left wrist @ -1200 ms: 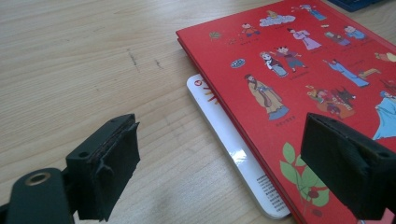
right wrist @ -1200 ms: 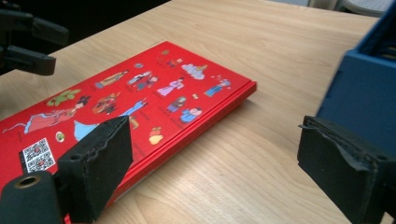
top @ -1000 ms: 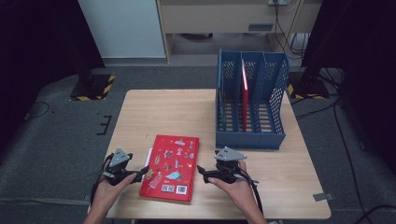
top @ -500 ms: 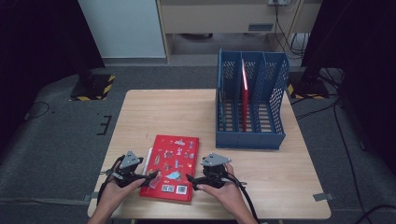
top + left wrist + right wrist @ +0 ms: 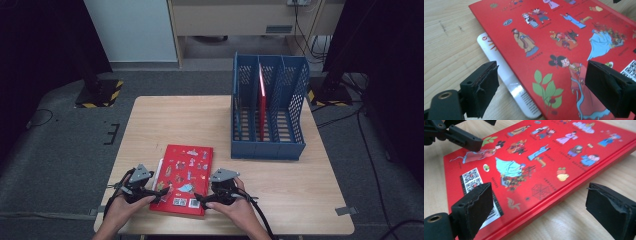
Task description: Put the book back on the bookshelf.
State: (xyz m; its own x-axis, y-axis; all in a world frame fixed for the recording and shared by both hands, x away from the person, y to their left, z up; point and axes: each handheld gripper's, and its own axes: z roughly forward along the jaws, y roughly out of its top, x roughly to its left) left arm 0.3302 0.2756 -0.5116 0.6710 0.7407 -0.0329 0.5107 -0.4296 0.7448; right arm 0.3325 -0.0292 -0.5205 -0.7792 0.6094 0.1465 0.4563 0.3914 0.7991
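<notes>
Book, red, flat on table near edge; left gripper at its left corner, right gripper at its right corner, both wide apart, gripping nothing. White booklet underneath. Beyond book: one blue rack, one red book upright inside.

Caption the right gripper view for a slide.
Right gripper, jaws open, straddles the near edge of the red book on the wooden table.
</notes>
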